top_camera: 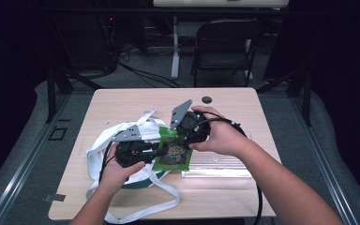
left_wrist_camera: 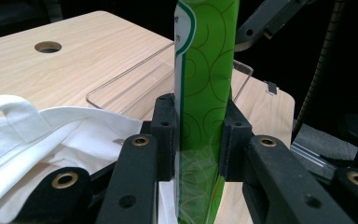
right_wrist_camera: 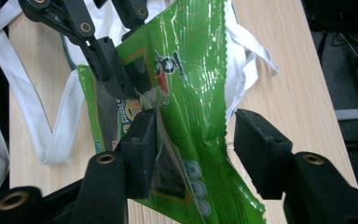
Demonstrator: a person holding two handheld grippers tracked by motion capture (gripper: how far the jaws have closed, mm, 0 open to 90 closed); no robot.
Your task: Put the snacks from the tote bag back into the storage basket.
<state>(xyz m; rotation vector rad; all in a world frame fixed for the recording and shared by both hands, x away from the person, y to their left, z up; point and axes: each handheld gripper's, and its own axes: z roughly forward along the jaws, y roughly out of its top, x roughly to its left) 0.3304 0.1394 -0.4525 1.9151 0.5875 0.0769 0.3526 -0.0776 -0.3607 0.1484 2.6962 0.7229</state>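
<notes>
My high view is dim: only the table catches light from above, while the room around it sinks to near black with a purple cast at the far corners. Shadows under the hands are soft. The picture is grainy and slightly soft overall. Both gripper views are brighter; the green packet throws glossy glare streaks, and the nearest jaw parts blur.

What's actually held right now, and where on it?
The left tool is clamped on one edge of the green snack packet. The right tool straddles the packet's other end, jaws apart, not gripping.
</notes>
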